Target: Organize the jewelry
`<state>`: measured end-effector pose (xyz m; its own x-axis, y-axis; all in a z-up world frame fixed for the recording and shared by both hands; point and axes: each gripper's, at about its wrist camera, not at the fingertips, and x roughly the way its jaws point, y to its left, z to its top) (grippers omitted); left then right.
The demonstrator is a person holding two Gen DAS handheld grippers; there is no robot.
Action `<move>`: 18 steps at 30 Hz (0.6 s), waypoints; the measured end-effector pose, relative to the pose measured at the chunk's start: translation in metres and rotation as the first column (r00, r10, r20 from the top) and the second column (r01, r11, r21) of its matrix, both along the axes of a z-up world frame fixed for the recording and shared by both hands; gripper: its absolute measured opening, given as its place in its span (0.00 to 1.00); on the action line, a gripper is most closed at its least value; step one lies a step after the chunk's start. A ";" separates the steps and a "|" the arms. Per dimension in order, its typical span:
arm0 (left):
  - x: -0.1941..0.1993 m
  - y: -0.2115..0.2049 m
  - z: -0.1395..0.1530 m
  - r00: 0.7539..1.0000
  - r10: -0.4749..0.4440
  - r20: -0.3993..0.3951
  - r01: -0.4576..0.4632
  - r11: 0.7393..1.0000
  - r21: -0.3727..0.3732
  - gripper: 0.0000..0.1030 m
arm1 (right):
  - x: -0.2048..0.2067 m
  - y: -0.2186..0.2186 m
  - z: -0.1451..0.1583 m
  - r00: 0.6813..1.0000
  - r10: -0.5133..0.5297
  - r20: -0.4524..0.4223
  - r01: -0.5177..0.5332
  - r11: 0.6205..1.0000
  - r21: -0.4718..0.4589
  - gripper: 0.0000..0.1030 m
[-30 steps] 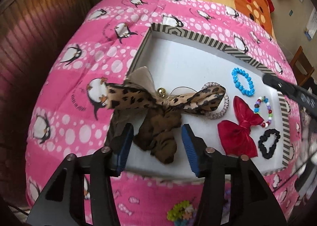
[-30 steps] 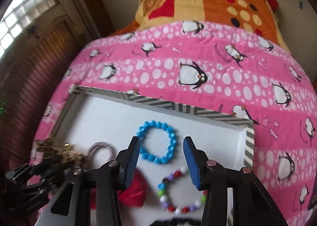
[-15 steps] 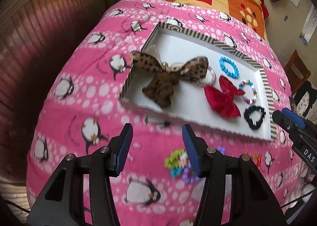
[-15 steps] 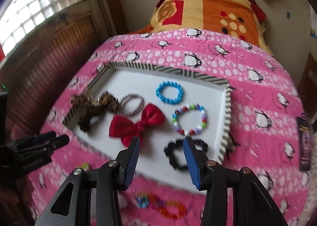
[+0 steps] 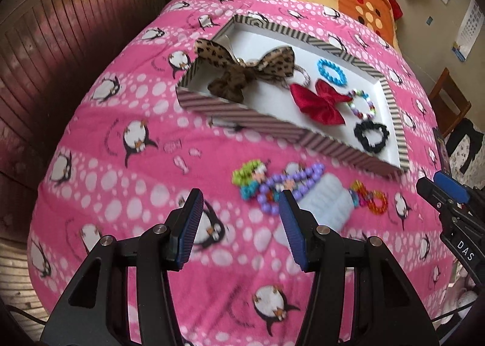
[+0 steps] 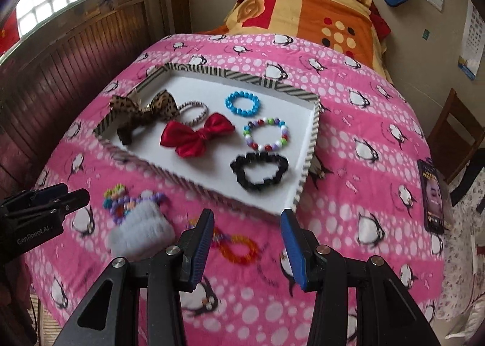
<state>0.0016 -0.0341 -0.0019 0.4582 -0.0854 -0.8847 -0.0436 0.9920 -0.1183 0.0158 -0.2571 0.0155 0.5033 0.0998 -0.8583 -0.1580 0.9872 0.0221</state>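
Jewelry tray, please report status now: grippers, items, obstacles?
Left gripper and right gripper open, empty, above blanket. Tray holds six pieces. Orange bracelet, purple beads, white scrunchie outside tray. Nothing blocking.

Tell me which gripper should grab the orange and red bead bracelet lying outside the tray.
Right. The right gripper is open, with the orange and red bead bracelet between its fingers. The left gripper, also open, faces the purple beads.

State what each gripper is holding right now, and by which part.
Nothing is held. The left gripper and the right gripper are both open and empty, above the pink blanket, short of the tray.
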 end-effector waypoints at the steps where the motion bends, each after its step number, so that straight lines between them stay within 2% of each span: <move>1: -0.003 -0.002 -0.001 1.000 -0.002 -0.001 0.002 1.000 0.002 0.50 | -0.005 -0.002 -0.001 1.000 0.001 -0.005 -0.001 1.000 -0.001 0.42; 10: -0.027 -0.022 -0.009 1.000 -0.027 -0.011 0.027 0.999 0.028 0.50 | -0.031 -0.015 -0.011 0.999 -0.002 -0.038 0.002 1.000 0.013 0.42; 18: -0.035 -0.022 -0.013 1.000 -0.017 -0.016 0.018 0.999 0.026 0.50 | -0.039 -0.010 -0.016 0.998 0.021 -0.056 -0.021 1.000 0.003 0.42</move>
<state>-0.0332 -0.0561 -0.0145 0.4424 -0.0697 -0.8941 -0.0277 0.9954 -0.0913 -0.0231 -0.2674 -0.0008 0.4522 0.1118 -0.8849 -0.1769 0.9837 0.0338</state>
